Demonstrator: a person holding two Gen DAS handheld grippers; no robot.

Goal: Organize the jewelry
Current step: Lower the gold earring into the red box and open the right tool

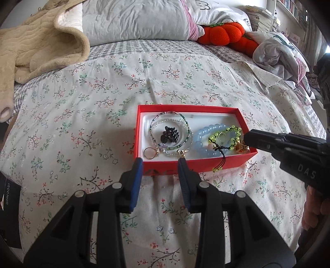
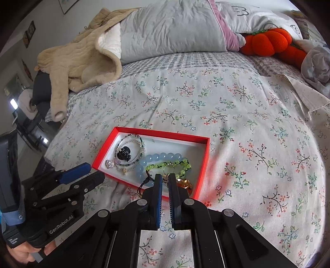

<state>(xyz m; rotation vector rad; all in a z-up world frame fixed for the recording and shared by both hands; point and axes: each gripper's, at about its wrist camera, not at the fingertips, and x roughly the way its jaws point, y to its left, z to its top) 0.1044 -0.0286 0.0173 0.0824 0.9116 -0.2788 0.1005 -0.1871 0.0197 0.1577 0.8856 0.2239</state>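
box (image 1: 193,163): red, open, white lining, on floral sheet (image 1: 86,115), mid-bed, just beyond both grippers
clip (image 1: 169,135): dark claw type, left half of box, inside bead loops
necklace (image 1: 186,128): thin mixed beads, looped round clip, left half of box
ring (image 1: 149,153): gold band, pale stone, near-left corner of box
blue bracelet (image 1: 203,137): big pale-blue beads, right half of box
green bracelet (image 1: 232,134): yellow-green beads on black cord, lying over blue bracelet; cord tail (image 1: 221,162) draped over near wall of box
amber piece (image 2: 186,183): orange-gold, near-right corner of box, type unclear
left gripper (image 1: 160,162): blue pads parted a moderate gap, nothing between, tips at near wall of box beside ring
right gripper (image 2: 165,178): pads drawn close, narrow slit between; tips over near-right of box at green bracelet and amber piece; cannot tell whether anything is pinched
writing: "DAS" on right gripper side, left view; "GenRobot.AI" on left gripper body, right view; small label lower down too small to read; black item at left edge (image 1: 6,206) with text, unreadable
hand (image 2: 22,252): under left gripper, near-left corner, right view
blanket (image 1: 35,43): beige, far left
pillow (image 1: 134,18): grey, far centre
plush (image 1: 224,34): orange, far right
books (image 1: 257,18): stacked, far right, titles unreadable
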